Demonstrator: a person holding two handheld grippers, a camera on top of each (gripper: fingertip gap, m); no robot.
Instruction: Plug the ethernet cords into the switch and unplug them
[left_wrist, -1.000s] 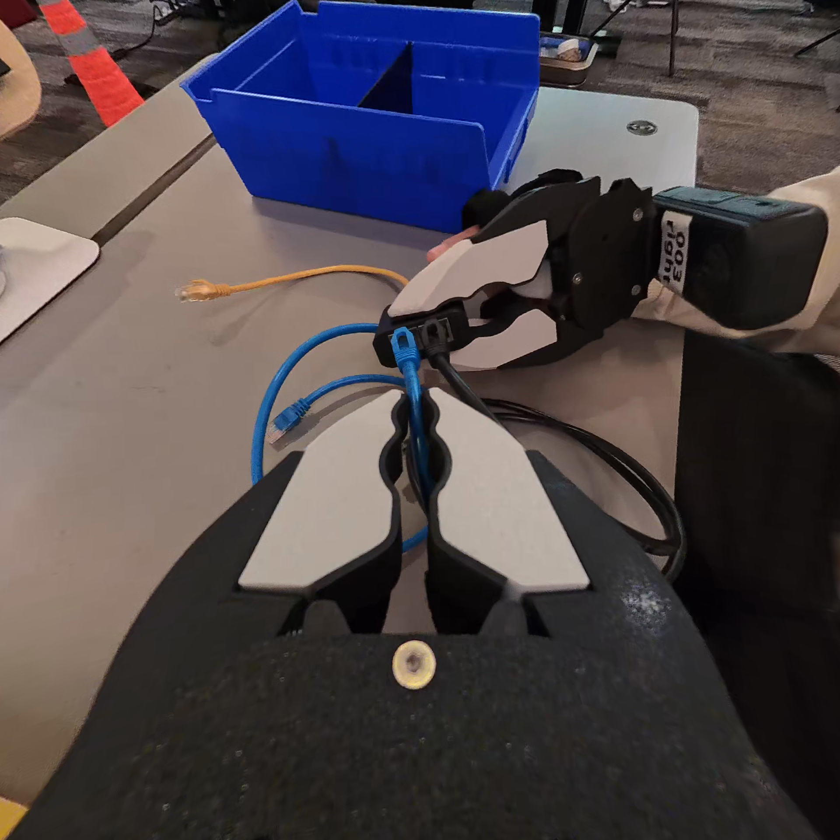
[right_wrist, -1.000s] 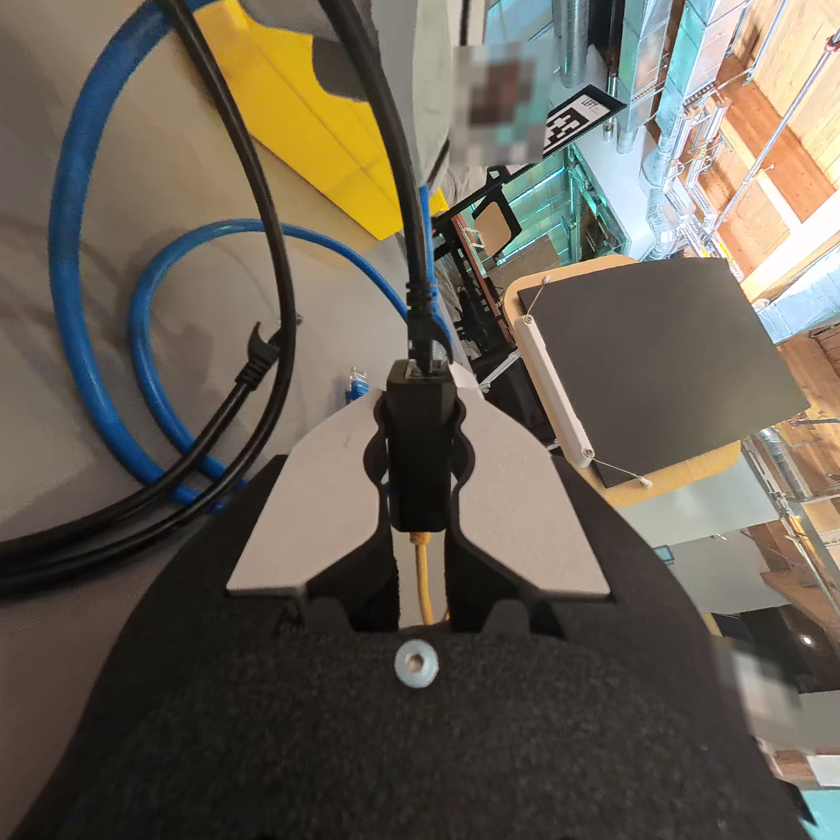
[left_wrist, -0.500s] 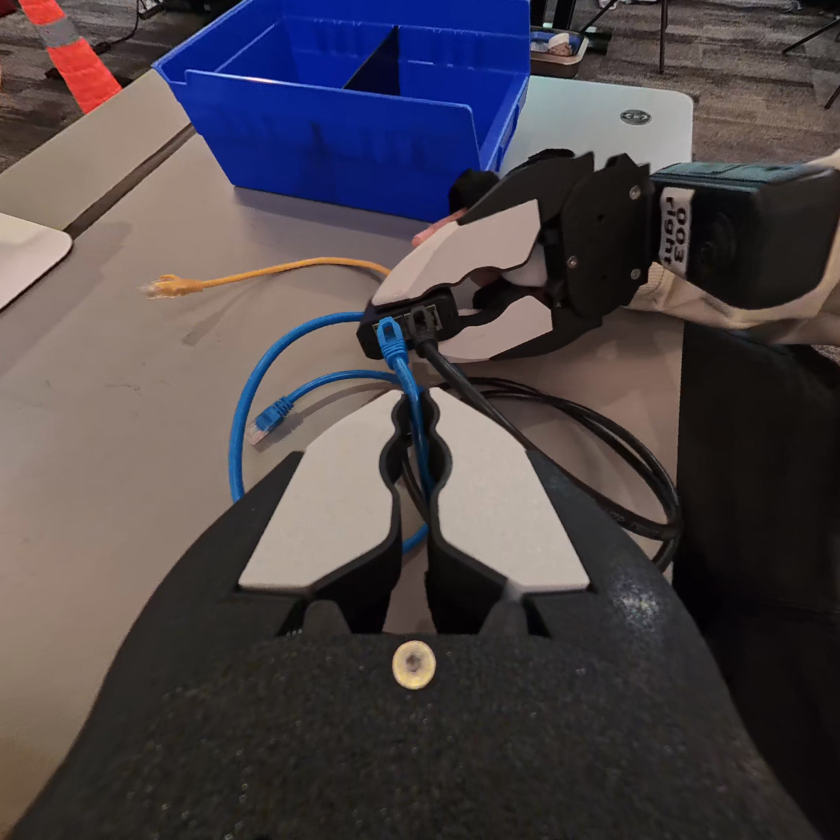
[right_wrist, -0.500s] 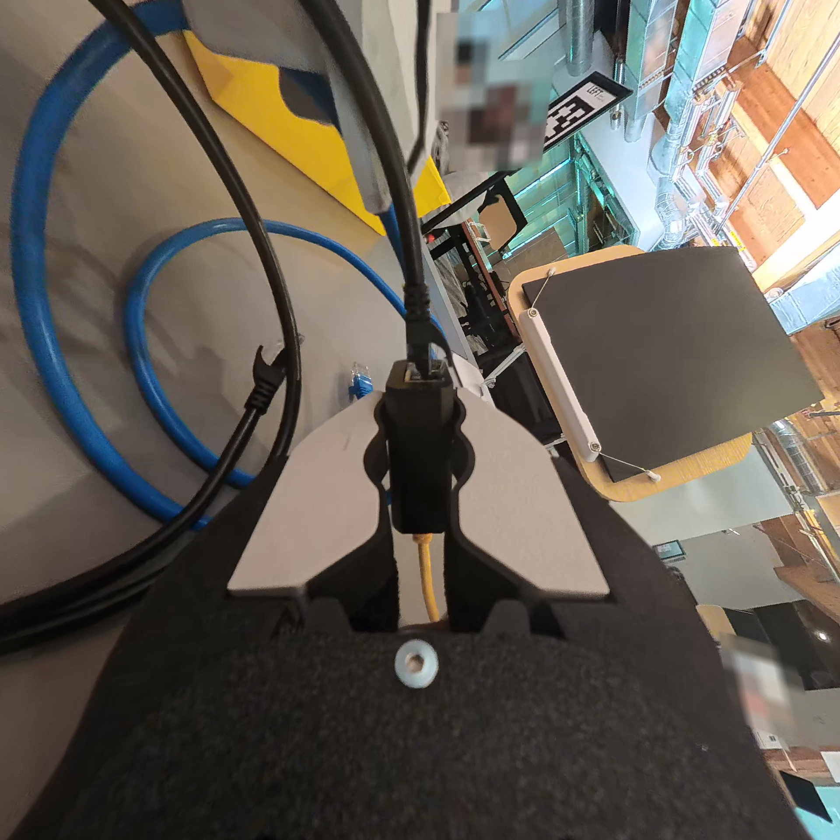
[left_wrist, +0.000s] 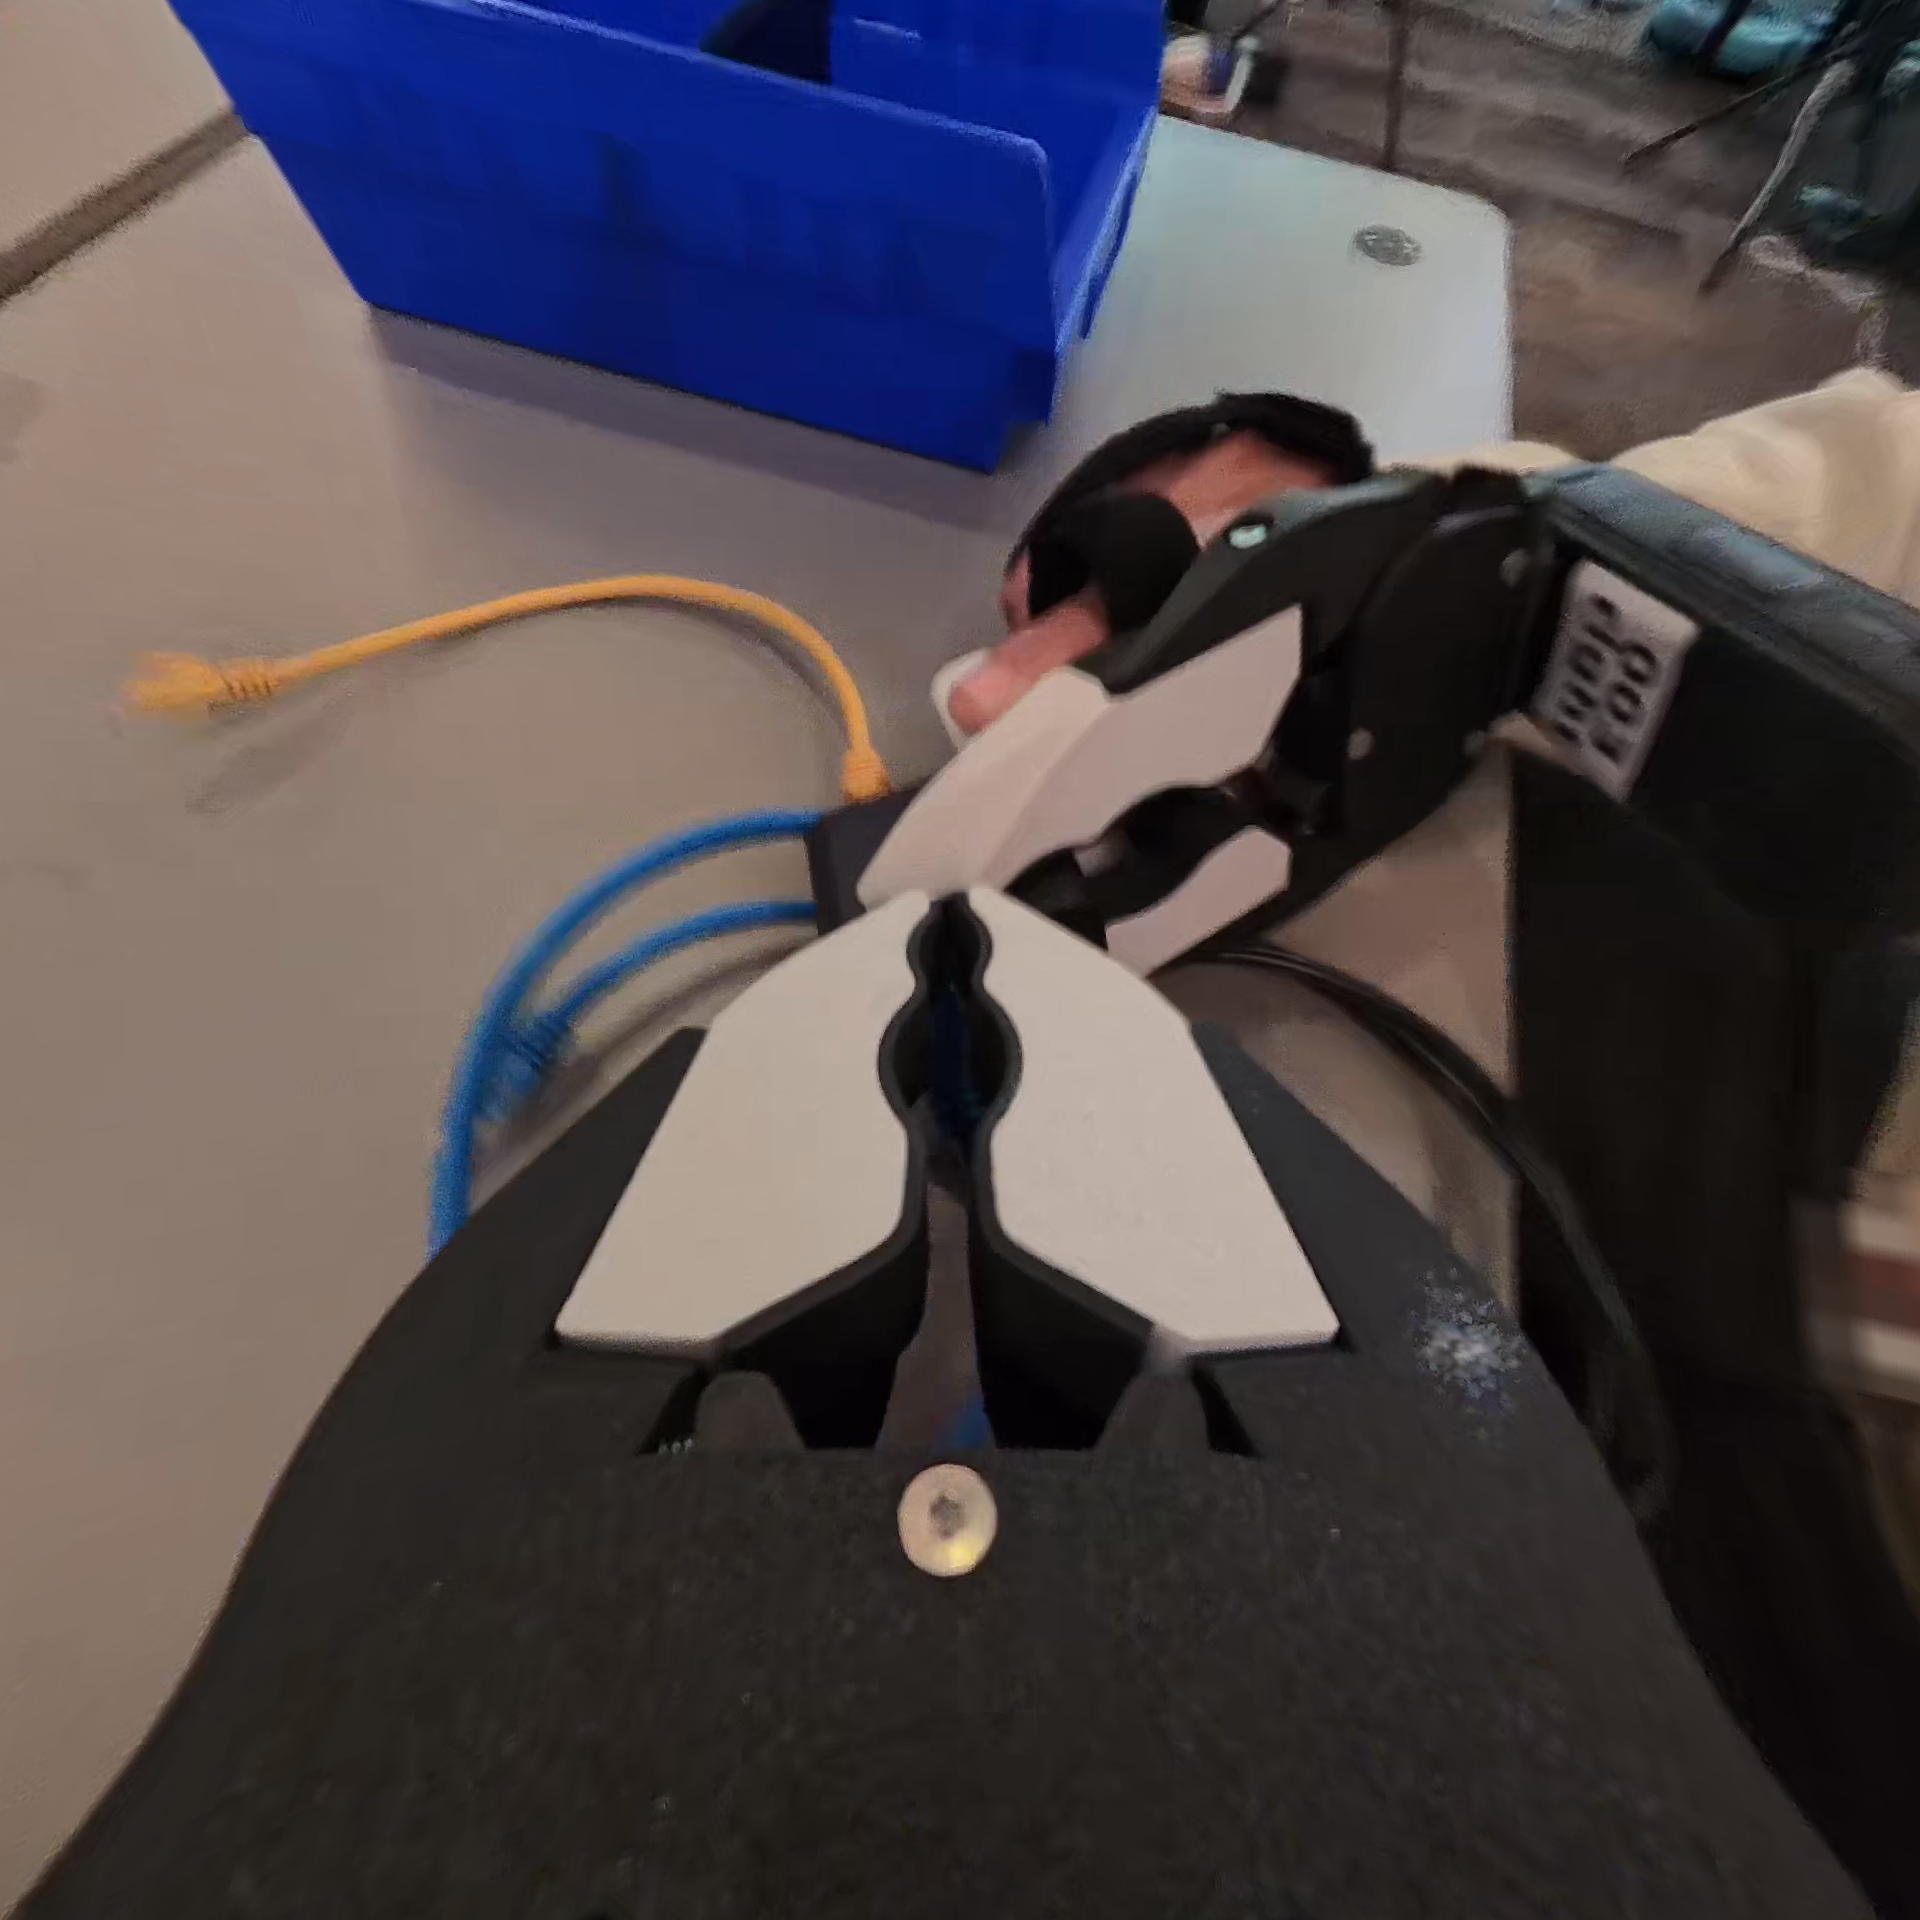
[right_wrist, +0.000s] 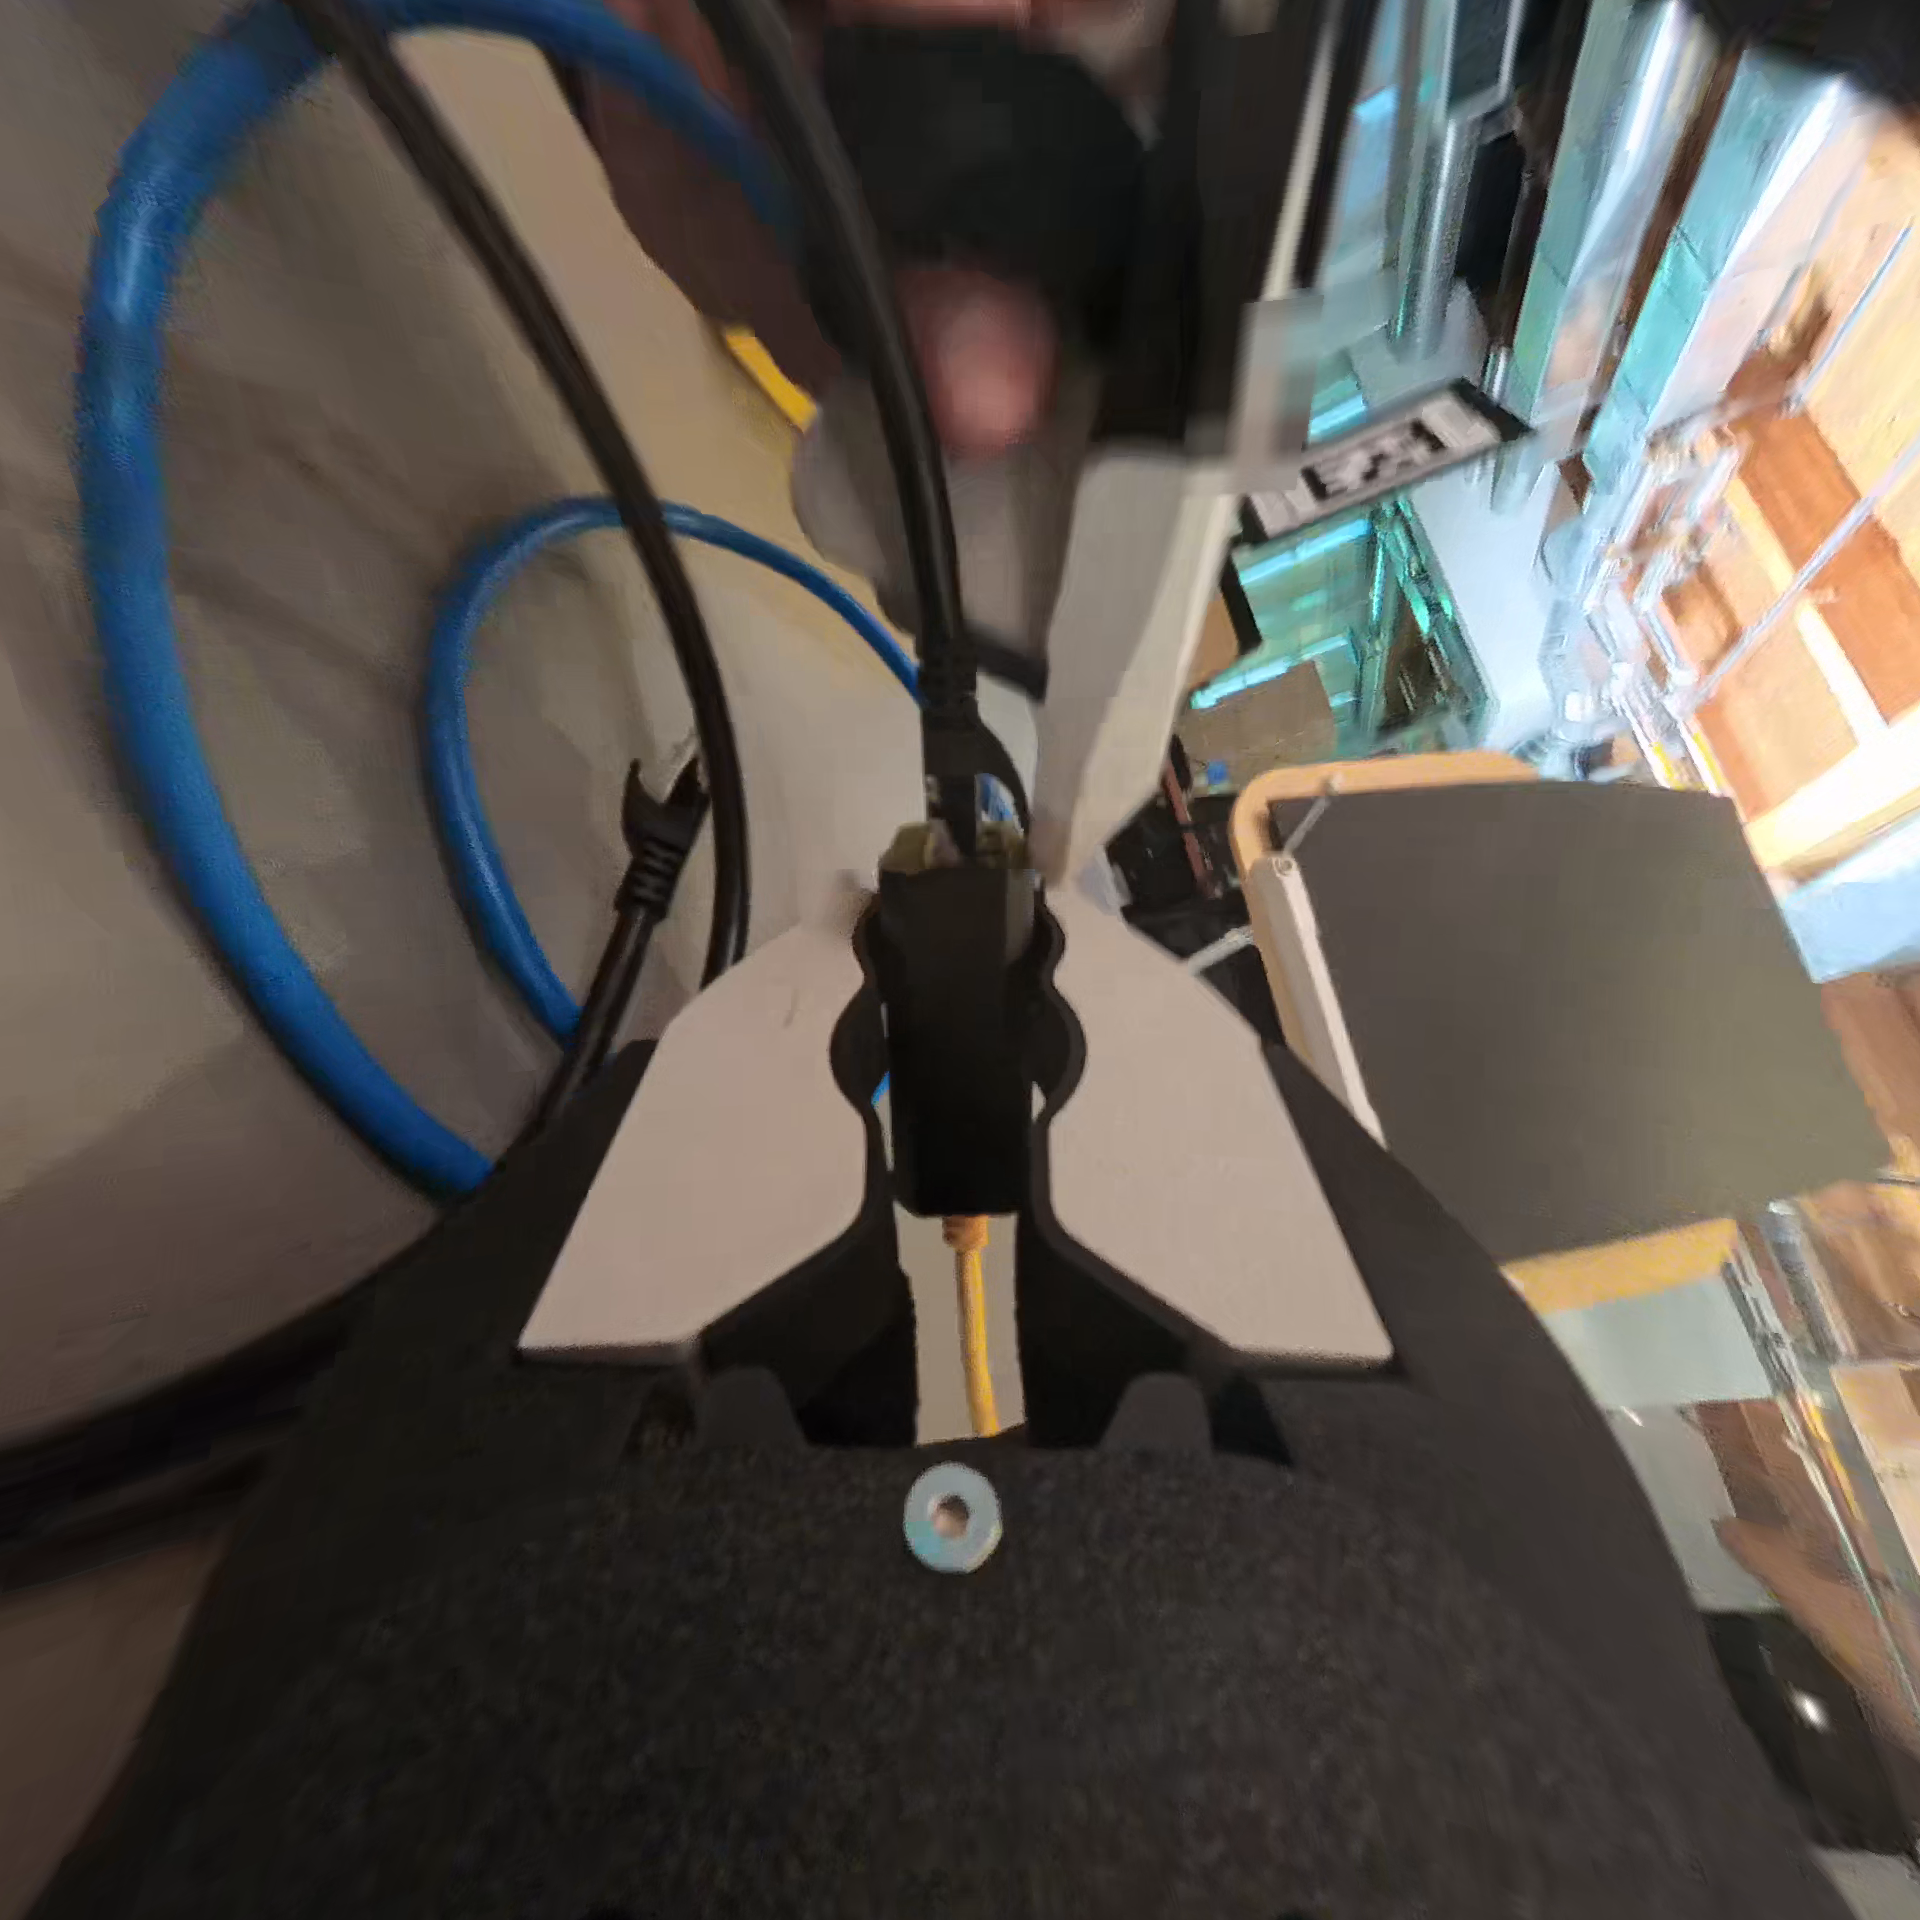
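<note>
My right gripper (right_wrist: 956, 904) is shut on the small black switch (right_wrist: 956, 1049), seen end-on. A black cord (right_wrist: 940, 582) is plugged into the switch's far face and a yellow cord (right_wrist: 977, 1340) into its near face. In the left wrist view my left gripper (left_wrist: 945, 904) is shut on the blue cord (left_wrist: 582, 935), with its tips right against the switch (left_wrist: 836, 862). The right gripper (left_wrist: 1049, 883) shows there too. The blue plug is hidden behind my left fingertips. The yellow cord (left_wrist: 665, 597) arcs left to a loose plug. Both views are blurred.
A blue divided bin (left_wrist: 727, 208) stands at the back of the grey table (left_wrist: 208, 1039). Black cord loops (left_wrist: 1434, 1049) lie to the right by a dark edge. A loose black plug (right_wrist: 655, 831) lies on the table inside the blue loops (right_wrist: 197, 727). A hand holds the right gripper. The tips of both grippers are at nearly the same place.
My left gripper has slid forward along the blue cord until its tips meet the switch, hiding the blue plug. The right gripper still holds the switch, and it has tilted.
</note>
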